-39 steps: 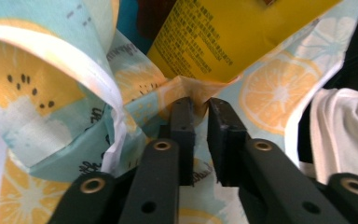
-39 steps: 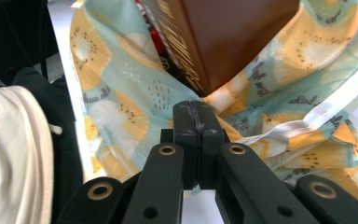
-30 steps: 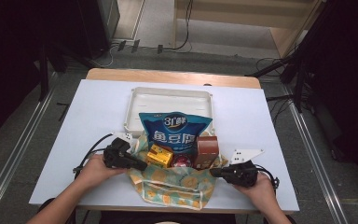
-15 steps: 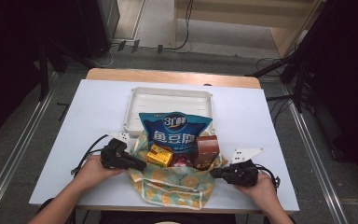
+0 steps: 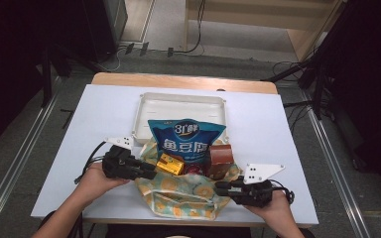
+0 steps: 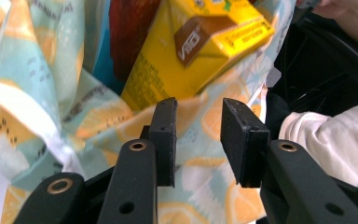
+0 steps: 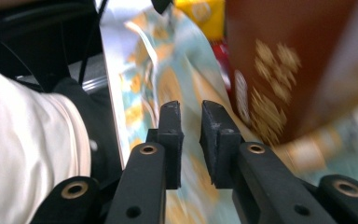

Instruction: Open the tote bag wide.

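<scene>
- my left gripper was released at the cloth bag's left edge, right gripper released at its right.
- juice carton, brown box, snack packet lay on it; tray empty, unpacking barely begun, i judged.

Pale lemon-print cloth bag lies open, flat, at table's near edge.
</scene>
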A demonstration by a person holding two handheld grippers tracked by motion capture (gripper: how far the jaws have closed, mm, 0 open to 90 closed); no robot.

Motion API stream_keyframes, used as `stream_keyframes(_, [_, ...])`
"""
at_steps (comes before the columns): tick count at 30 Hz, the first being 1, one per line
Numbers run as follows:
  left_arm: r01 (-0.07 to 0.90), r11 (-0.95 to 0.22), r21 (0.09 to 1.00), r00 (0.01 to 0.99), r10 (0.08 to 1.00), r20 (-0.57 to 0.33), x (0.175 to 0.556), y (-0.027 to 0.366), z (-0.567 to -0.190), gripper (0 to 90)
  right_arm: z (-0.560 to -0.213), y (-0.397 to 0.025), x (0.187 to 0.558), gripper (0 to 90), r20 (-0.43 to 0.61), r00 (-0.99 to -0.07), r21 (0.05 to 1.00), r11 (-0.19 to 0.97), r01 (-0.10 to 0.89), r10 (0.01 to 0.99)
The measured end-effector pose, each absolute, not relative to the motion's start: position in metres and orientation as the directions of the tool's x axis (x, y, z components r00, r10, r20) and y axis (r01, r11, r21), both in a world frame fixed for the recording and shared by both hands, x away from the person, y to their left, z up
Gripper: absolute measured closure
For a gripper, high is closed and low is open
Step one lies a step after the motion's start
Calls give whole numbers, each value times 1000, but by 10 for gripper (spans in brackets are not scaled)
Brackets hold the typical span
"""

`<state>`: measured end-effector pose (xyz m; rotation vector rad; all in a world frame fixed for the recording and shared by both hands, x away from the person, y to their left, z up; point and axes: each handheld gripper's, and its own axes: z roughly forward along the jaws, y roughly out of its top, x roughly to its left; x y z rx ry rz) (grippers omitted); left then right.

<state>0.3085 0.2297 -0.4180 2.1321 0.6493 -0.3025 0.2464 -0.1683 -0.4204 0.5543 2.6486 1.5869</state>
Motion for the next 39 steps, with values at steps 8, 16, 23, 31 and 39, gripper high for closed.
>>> stream_keyframes(8, [559, -484, 673, 829, 341, -443, 309, 230, -416, 600, -402, -150, 244, 662, 135, -944, 869, 422, 258, 300])
stream_keyframes(16, [562, -483, 671, 827, 346, -443, 310, 232, -416, 586, -395, -145, 243, 596, 108, -943, 883, 404, 237, 316])
stream_keyframes(23, [568, -490, 661, 822, 375, -429, 313, 230, -424, 451, -408, -138, 251, 763, 120, -937, 851, 453, 267, 328])
stream_keyframes(31, [562, -574, 595, 827, 389, -406, 315, 221, -442, 807, -423, -135, 255, 900, 164, -940, 834, 467, 293, 299])
stream_keyframes(39, [615, -524, 590, 789, 400, -467, 316, 230, -447, 900, -429, -142, 246, 900, 135, -946, 856, 446, 262, 295])
